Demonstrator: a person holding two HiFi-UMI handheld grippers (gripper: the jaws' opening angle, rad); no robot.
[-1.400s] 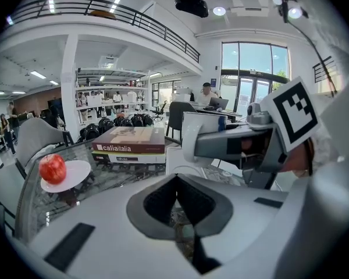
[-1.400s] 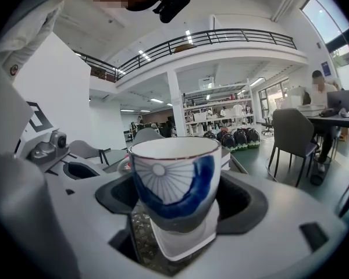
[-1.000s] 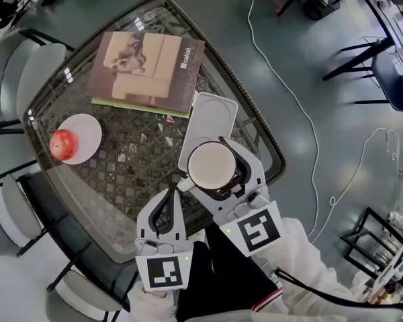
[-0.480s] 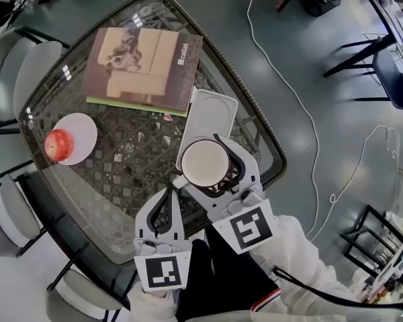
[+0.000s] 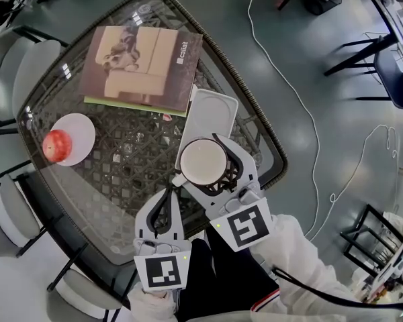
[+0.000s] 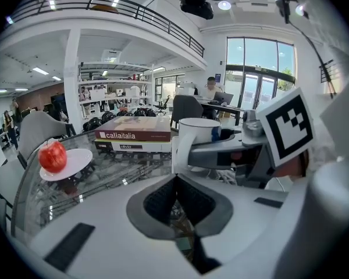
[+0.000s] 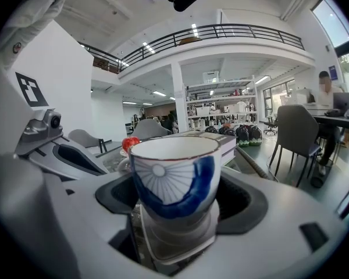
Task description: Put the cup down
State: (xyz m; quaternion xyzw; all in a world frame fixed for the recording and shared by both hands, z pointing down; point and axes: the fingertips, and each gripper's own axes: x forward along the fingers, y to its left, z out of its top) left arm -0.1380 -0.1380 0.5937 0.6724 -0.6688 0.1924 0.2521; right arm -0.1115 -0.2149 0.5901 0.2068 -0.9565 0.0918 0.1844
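A white cup (image 5: 202, 161) with a blue pattern (image 7: 173, 176) sits upright between the jaws of my right gripper (image 5: 204, 150), which is shut on it (image 7: 174, 205). The cup hangs over the near end of a white tray (image 5: 213, 113) on the glass table (image 5: 87, 193); I cannot tell whether its base touches the tray. Its handle points left towards my left gripper (image 5: 166, 194). That gripper rests just left of the cup near the table's front edge, with its jaws together on nothing (image 6: 174, 185). The cup (image 6: 199, 133) shows close ahead in the left gripper view.
A large book (image 5: 140, 66) lies at the table's far side on a second one. A red apple (image 5: 54, 145) sits on a small white plate (image 5: 79, 133) at the left. Grey chairs (image 5: 23, 72) ring the table. A white cable (image 5: 289, 86) runs across the floor at right.
My right gripper has carried the cup slightly forward and left over the tray's near end, and it looks a little lower. The left gripper has stayed put.
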